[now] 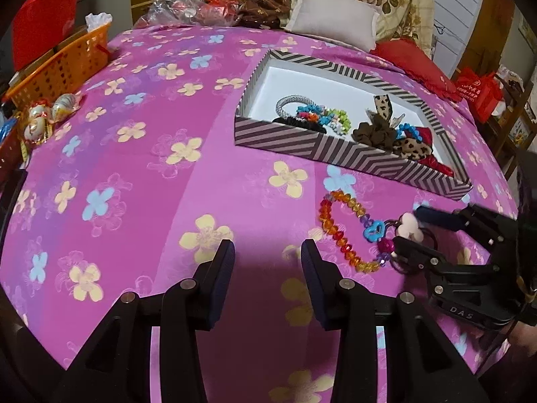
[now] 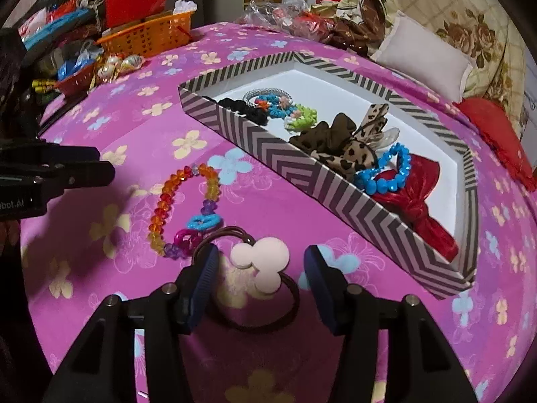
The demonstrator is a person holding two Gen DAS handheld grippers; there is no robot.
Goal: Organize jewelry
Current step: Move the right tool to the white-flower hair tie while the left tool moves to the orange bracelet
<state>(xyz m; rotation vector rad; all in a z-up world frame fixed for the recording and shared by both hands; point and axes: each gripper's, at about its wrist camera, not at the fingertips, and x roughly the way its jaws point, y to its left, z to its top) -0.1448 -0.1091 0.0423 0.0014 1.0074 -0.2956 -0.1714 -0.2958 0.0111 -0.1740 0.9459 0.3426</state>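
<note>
Right wrist: open tongs [image 2: 260, 262] astride hair tie [image 2: 261, 262]

Black hand-held gripper [image 2: 260, 262], blue pads [image 2: 204, 275]

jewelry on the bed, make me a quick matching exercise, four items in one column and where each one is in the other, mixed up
Items:
1. rainbow bead bracelet
2. white flower hair tie
3. red bow
4. orange basket

Places:
a. inside the striped box
b. between the open right gripper fingers
c. far edge of the bed
d. on the bedspread beside the box

Pairs: 1-d, 2-b, 3-a, 4-c
</note>
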